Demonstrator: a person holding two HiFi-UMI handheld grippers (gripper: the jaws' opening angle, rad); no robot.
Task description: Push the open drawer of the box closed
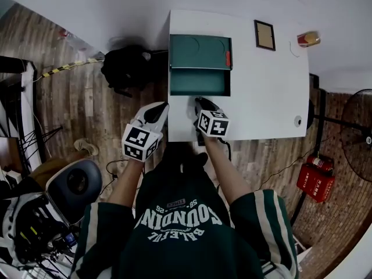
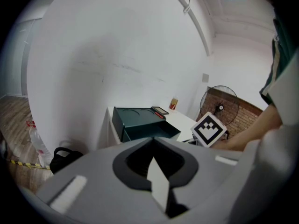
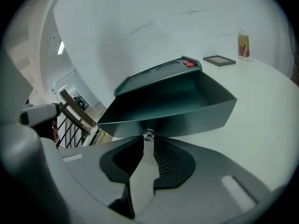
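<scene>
- Pinching the small silver knob (image 3: 148,135), the right gripper (image 3: 146,143) is placed nearest; the dark-green metal drawer (image 3: 196,111) is to be pushed straight ahead.
- Left gripper (image 2: 154,164) is held shut, empty.

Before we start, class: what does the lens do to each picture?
Head view: floorboards curve toward the corners, table evenly lit. Left gripper view: dark round border, tool blurred up close. Right gripper view: drawer bowed, its knob sharp.
</scene>
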